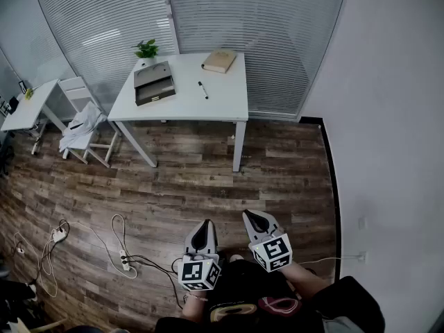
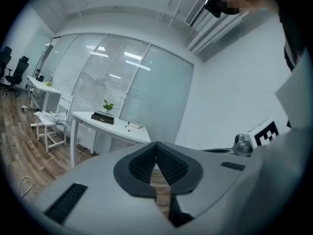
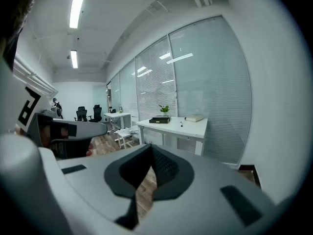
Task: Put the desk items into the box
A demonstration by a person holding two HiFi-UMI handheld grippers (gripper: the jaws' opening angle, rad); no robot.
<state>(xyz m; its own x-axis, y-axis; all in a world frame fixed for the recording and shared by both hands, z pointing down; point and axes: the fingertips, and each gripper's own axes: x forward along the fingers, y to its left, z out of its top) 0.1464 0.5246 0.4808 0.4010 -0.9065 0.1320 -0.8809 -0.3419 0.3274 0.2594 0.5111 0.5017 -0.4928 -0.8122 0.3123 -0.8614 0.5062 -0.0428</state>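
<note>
Ahead | box (image 1: pixel 154 83) on desk (image 1: pixel 223 97) | left tool (image 1: pixel 204 225), right tool (image 1: pixel 252 218) well apart

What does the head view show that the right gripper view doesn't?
Only the head view shows the power strip lying on the wooden floor close to the person. Only the right gripper view shows the ceiling lights and the black office chairs far down the room. Both show the white desk with the plant, book, pen and dark box on it.
</note>
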